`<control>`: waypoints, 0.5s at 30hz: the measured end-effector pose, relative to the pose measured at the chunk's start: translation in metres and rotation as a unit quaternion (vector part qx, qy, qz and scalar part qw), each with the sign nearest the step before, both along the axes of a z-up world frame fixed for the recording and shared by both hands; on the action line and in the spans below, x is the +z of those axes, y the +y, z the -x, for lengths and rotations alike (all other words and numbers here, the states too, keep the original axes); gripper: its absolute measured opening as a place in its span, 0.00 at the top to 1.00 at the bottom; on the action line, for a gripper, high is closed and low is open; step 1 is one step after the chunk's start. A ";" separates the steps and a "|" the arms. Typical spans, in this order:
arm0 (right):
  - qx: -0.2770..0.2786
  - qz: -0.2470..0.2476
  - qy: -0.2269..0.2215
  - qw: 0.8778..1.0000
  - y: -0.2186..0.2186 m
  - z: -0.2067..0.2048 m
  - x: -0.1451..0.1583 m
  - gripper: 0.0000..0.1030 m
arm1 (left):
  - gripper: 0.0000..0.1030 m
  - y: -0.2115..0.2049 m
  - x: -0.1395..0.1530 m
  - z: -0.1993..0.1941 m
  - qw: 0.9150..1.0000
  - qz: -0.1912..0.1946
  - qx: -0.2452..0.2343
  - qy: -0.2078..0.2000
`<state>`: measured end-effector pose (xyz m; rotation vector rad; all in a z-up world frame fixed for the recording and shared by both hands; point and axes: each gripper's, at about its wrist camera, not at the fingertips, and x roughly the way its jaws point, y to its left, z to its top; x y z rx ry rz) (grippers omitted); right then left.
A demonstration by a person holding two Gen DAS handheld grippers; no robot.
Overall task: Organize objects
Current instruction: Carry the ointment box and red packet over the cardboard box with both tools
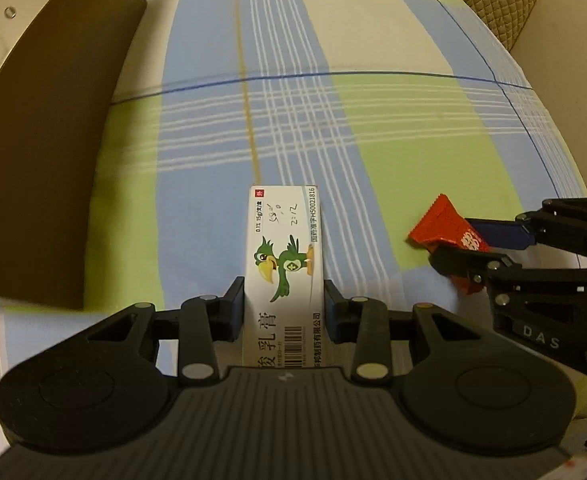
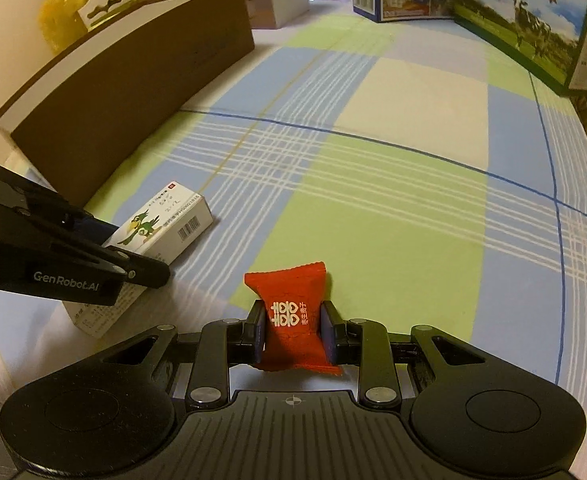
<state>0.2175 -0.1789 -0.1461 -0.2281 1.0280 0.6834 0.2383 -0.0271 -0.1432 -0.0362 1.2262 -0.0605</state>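
Two hand-held grippers hang over a bed covered in a plaid sheet [image 2: 373,216] of green, blue and cream, each clamped on one item. In the left wrist view the left gripper [image 1: 284,308] pinches a white ointment box [image 1: 283,256] printed with a green cartoon bird; the pads press its long sides and the box points away from the camera. In the right wrist view the right gripper [image 2: 292,332] squeezes a small red candy packet [image 2: 289,316] with a white double-happiness mark — soft, crinkled, held across its middle. The two items sit near each other, the box to the left of the packet, both low over the sheet; I cannot tell whether either one rests on the cloth. A long brown box [image 2: 133,80] stands along the left edge of the bed, and cartons, one a milk carton [image 2: 525,28], line the far end.

Both items look ready to carry, though where each belongs is not shown. To do this well, keep the grip on the packet gentle but firm — it can slide or crush. Keep the box level so it does not pivot between the pads, and keep the two grippers apart while moving.
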 end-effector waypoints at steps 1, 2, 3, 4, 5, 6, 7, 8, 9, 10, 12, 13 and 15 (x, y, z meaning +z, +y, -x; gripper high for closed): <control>0.001 0.001 -0.001 1.000 0.001 0.000 0.000 0.75 | 0.68 0.000 -0.001 0.002 1.000 -0.001 0.000 -0.002; 0.001 0.002 -0.001 1.000 0.001 0.001 0.000 0.76 | 0.68 -0.001 -0.001 0.002 1.000 -0.002 0.000 -0.003; 0.001 0.002 -0.002 1.000 0.002 0.002 -0.001 0.76 | 0.68 -0.002 -0.001 0.002 1.000 -0.003 0.001 -0.003; 0.001 0.003 -0.002 1.000 0.002 0.003 -0.001 0.76 | 0.68 -0.001 -0.001 0.003 1.000 -0.002 0.000 -0.003; 0.000 0.003 -0.002 1.000 0.001 0.005 0.000 0.76 | 0.68 -0.001 0.000 0.003 1.000 -0.003 0.001 -0.004; -0.001 0.003 -0.002 1.000 0.001 0.006 0.000 0.76 | 0.68 -0.001 0.001 0.003 1.000 -0.004 0.002 -0.005; -0.003 0.003 -0.001 1.000 0.001 0.006 0.000 0.76 | 0.67 0.001 0.002 0.005 1.000 -0.004 0.002 -0.007; -0.004 0.002 -0.001 1.000 0.002 0.005 0.000 0.76 | 0.68 0.001 0.003 0.007 1.000 -0.005 0.002 -0.011; -0.005 0.003 0.000 1.000 0.002 0.006 0.000 0.76 | 0.68 0.000 0.003 0.007 1.000 -0.006 0.000 -0.014; -0.007 0.003 0.000 1.000 0.002 0.007 0.000 0.76 | 0.68 -0.001 0.004 0.008 1.000 -0.008 -0.005 -0.019; -0.011 0.002 0.001 1.000 0.002 0.008 0.002 0.76 | 0.68 -0.002 0.003 0.006 1.000 -0.010 -0.013 -0.021; -0.013 0.000 0.001 1.000 0.002 0.008 0.004 0.76 | 0.68 -0.001 0.004 0.006 1.000 -0.008 -0.013 -0.019; -0.018 -0.008 0.003 1.000 0.003 0.008 0.008 0.76 | 0.68 0.001 0.009 0.008 1.000 -0.002 -0.012 -0.026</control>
